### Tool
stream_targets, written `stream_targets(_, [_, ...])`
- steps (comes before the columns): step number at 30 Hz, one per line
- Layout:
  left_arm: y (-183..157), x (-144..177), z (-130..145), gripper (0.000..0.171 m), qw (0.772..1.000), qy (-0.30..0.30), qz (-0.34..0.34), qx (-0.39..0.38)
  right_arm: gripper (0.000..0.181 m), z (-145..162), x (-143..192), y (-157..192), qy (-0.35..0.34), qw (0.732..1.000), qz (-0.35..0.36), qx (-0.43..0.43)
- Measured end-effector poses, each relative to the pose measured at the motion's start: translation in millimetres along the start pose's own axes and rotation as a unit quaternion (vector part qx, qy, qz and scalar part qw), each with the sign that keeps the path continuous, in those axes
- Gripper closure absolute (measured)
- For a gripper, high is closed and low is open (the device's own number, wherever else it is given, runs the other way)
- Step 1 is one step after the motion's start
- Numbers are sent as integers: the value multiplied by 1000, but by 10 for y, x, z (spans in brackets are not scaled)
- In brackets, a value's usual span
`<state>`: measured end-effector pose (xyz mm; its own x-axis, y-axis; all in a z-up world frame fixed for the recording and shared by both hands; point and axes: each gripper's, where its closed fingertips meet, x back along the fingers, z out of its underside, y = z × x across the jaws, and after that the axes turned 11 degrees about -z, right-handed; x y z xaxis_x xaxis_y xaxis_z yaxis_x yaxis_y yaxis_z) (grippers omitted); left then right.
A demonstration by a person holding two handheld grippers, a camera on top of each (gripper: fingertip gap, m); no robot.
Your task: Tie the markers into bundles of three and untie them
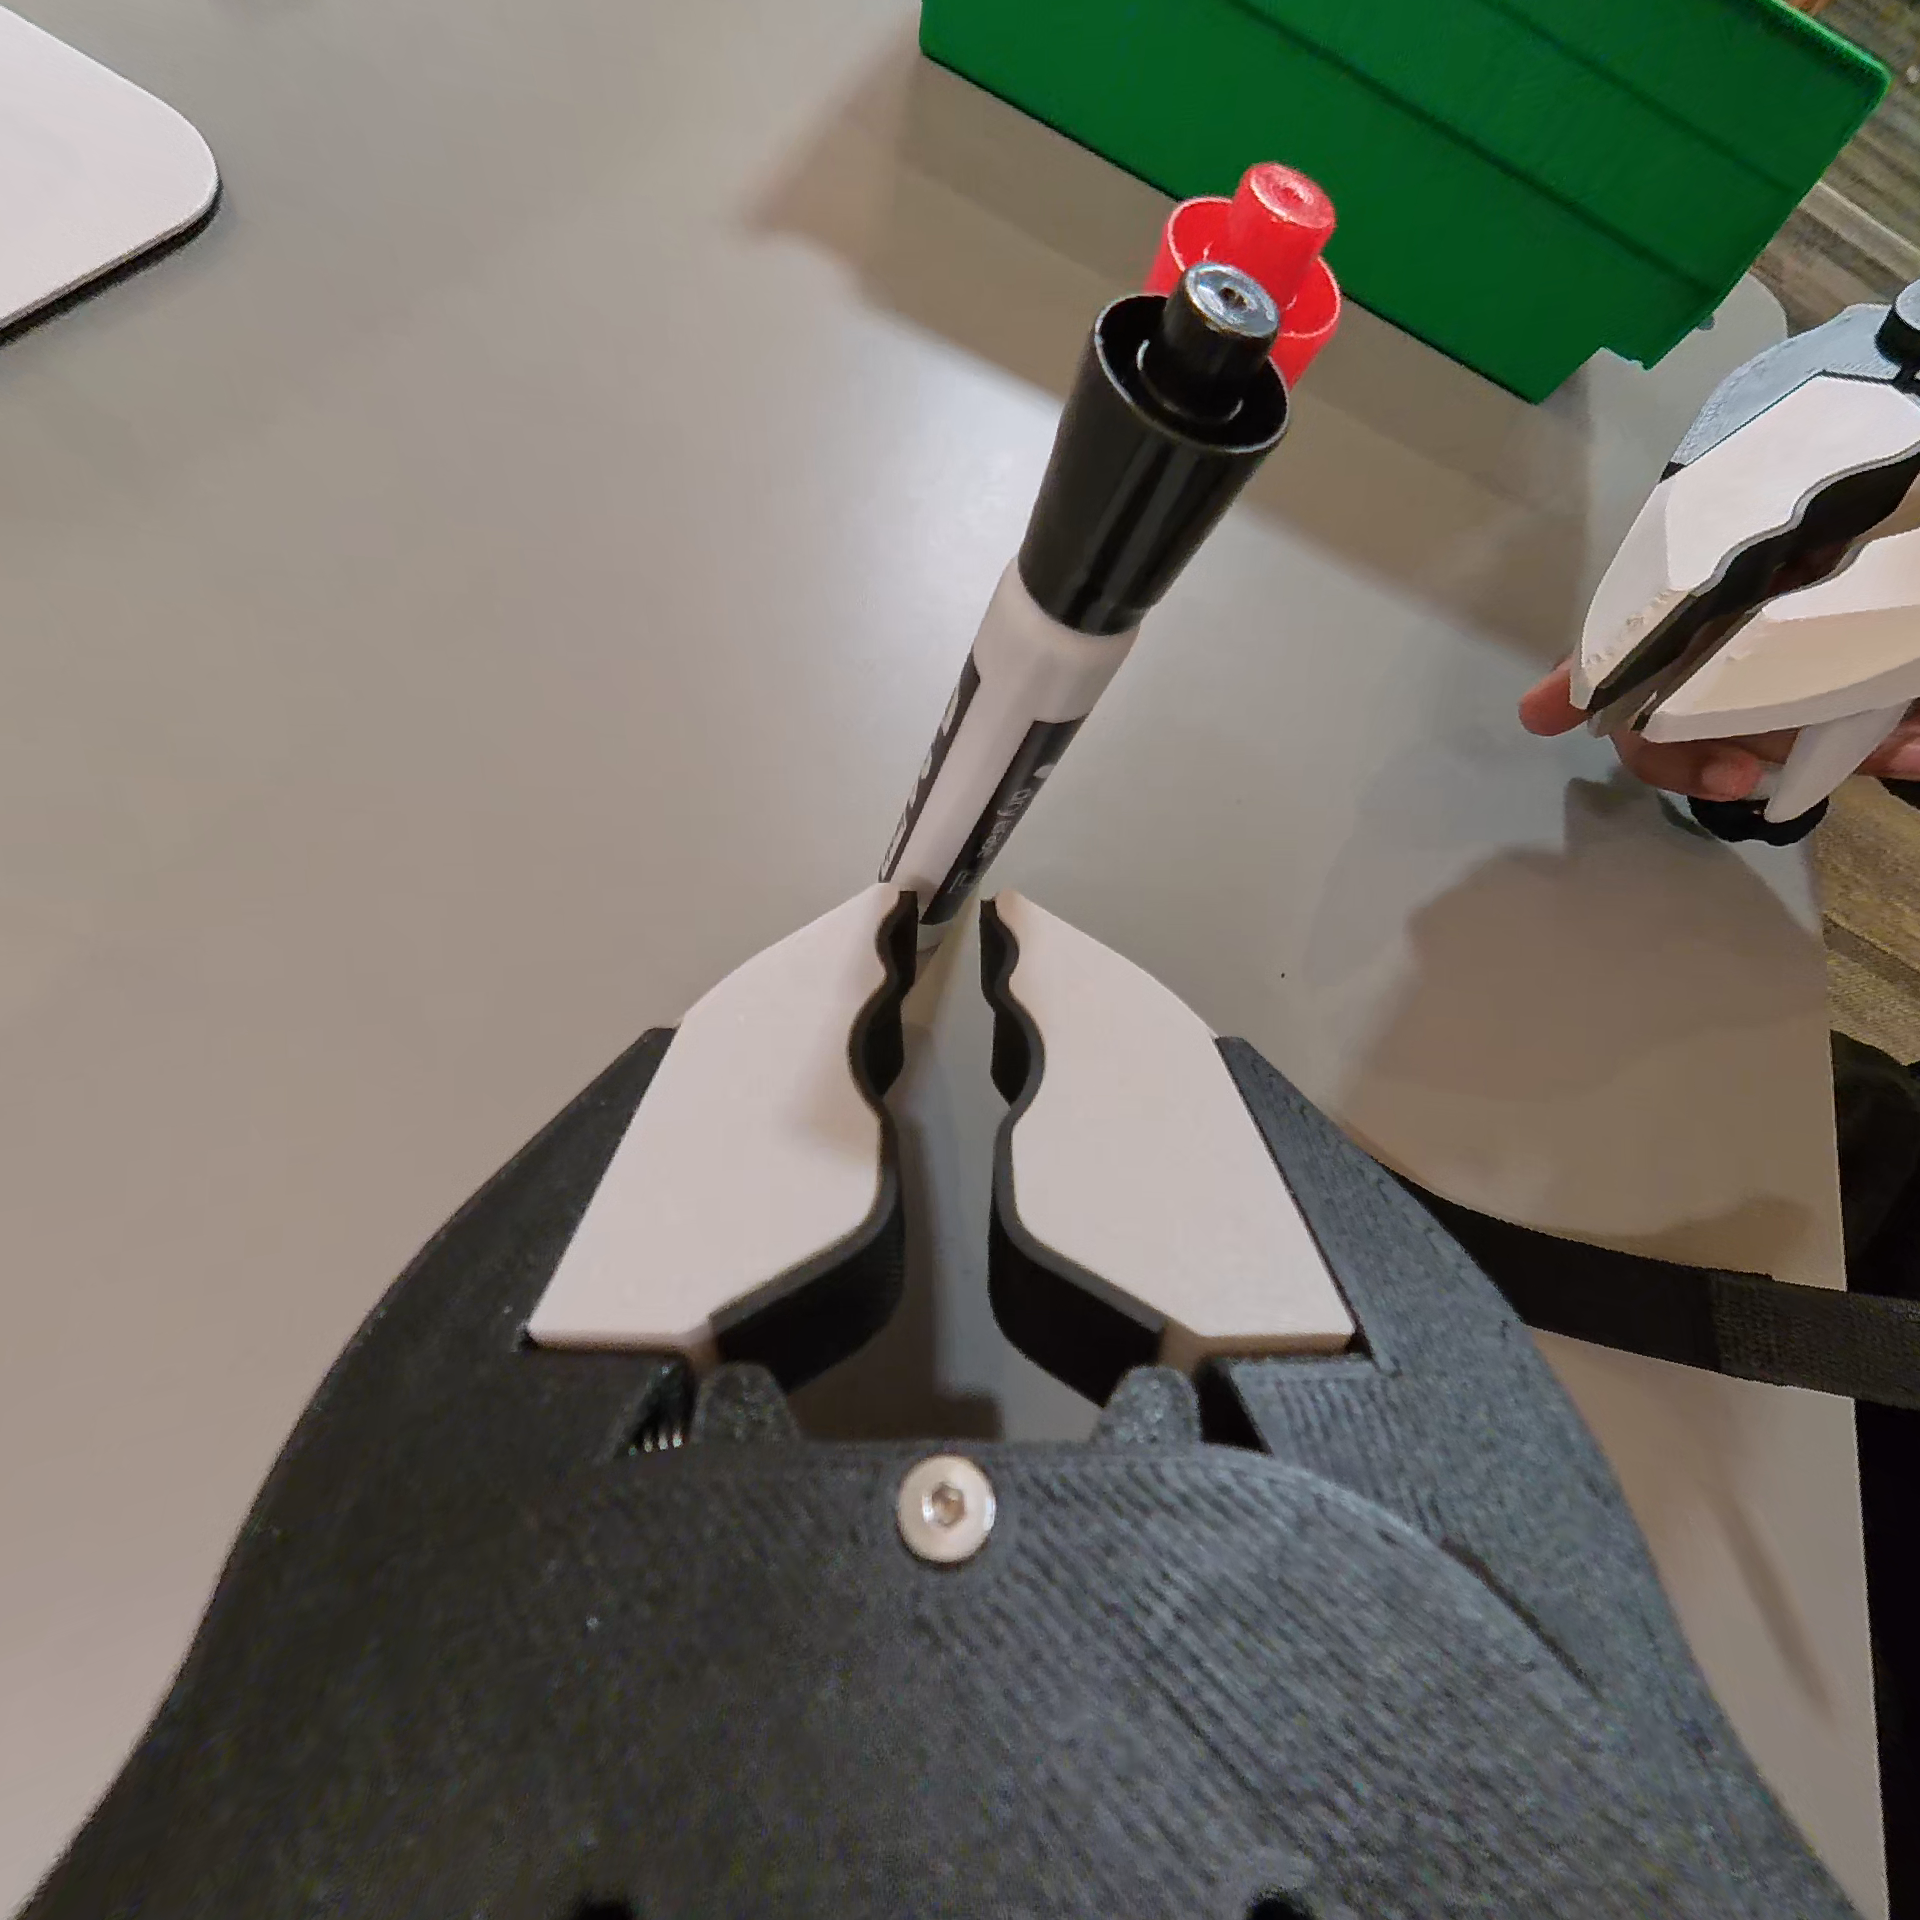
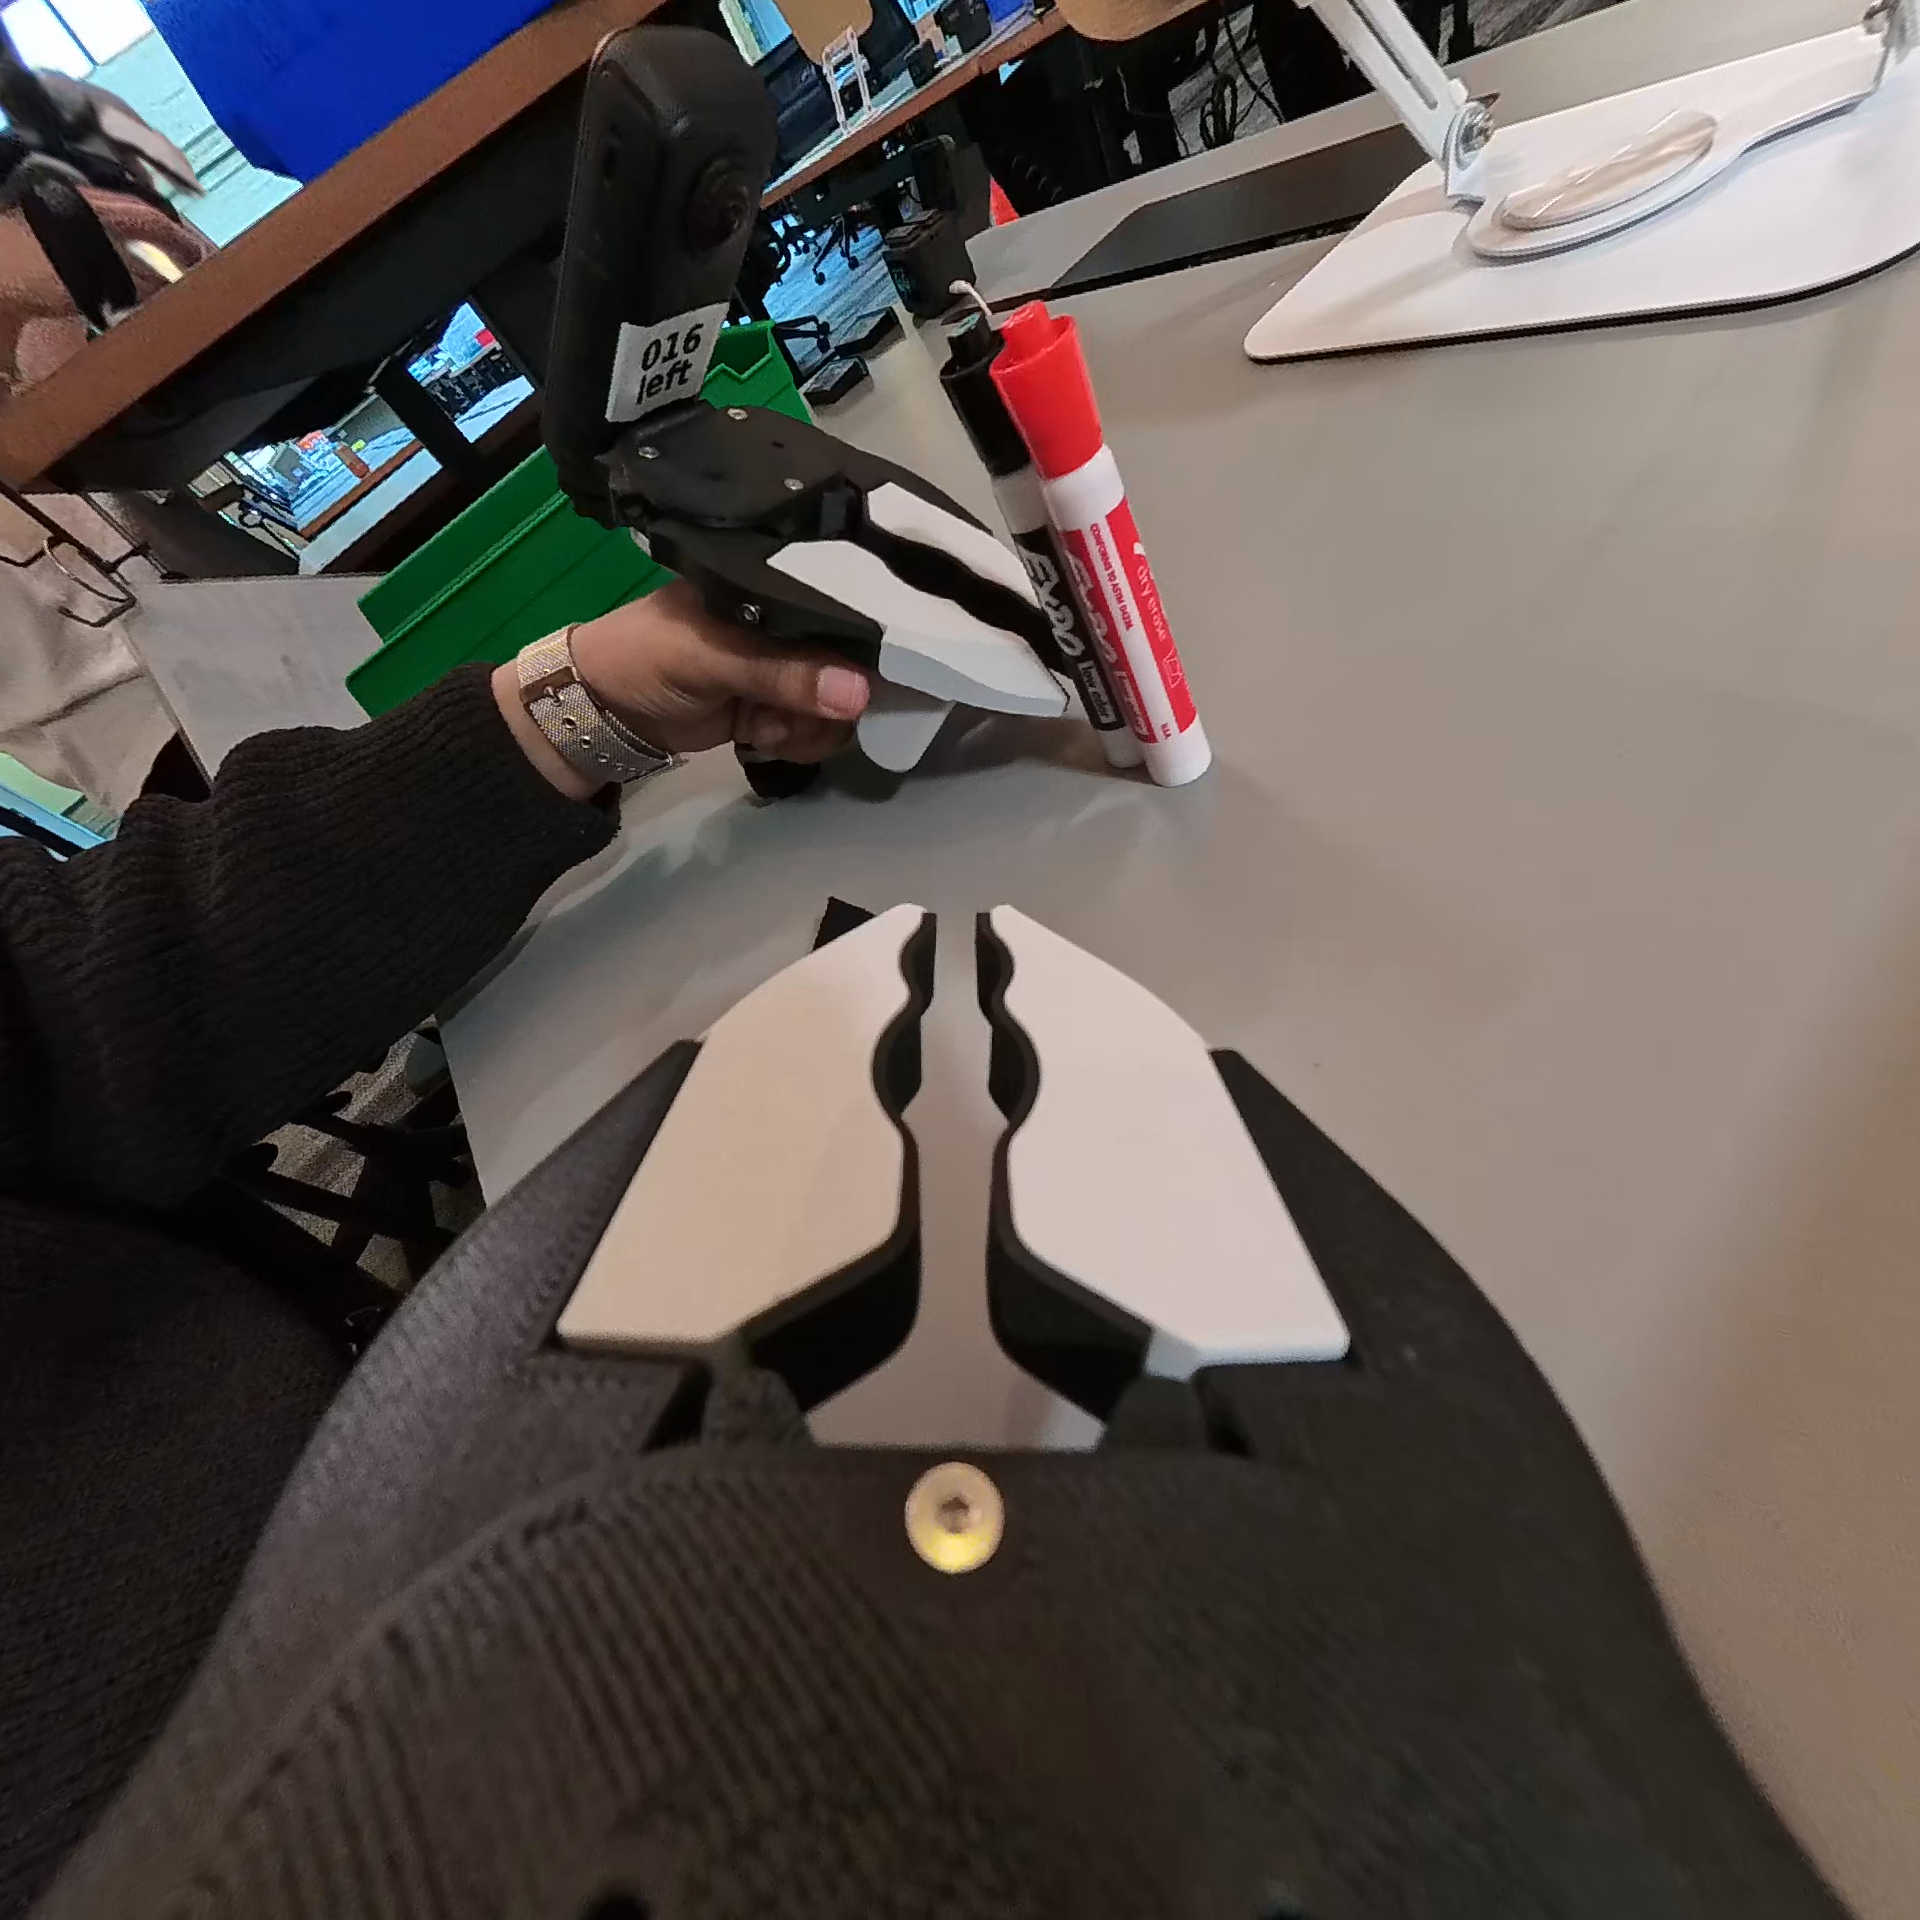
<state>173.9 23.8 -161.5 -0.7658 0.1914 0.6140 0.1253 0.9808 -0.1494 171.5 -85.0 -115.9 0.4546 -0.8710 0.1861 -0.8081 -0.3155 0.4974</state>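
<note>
From the left wrist view, the left gripper (image 1: 948, 914) pinches the black marker (image 1: 1101, 582) low on its barrel, red marker (image 1: 1262, 260) just behind it, short of the green bin (image 1: 1455, 177). From the right wrist view, both markers stand upright on the table (image 2: 1558, 935); the right gripper (image 2: 956, 925) hangs nearly closed and empty, well short of them. I'd keep the stems parallel and steady before binding.
</note>
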Motion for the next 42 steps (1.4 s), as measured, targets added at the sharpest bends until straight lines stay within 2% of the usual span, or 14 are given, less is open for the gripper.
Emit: stream_targets(42, [57, -17, 40, 156, 998, 19, 11, 55, 174, 16, -20, -42, -1, 1000, -1, -11])
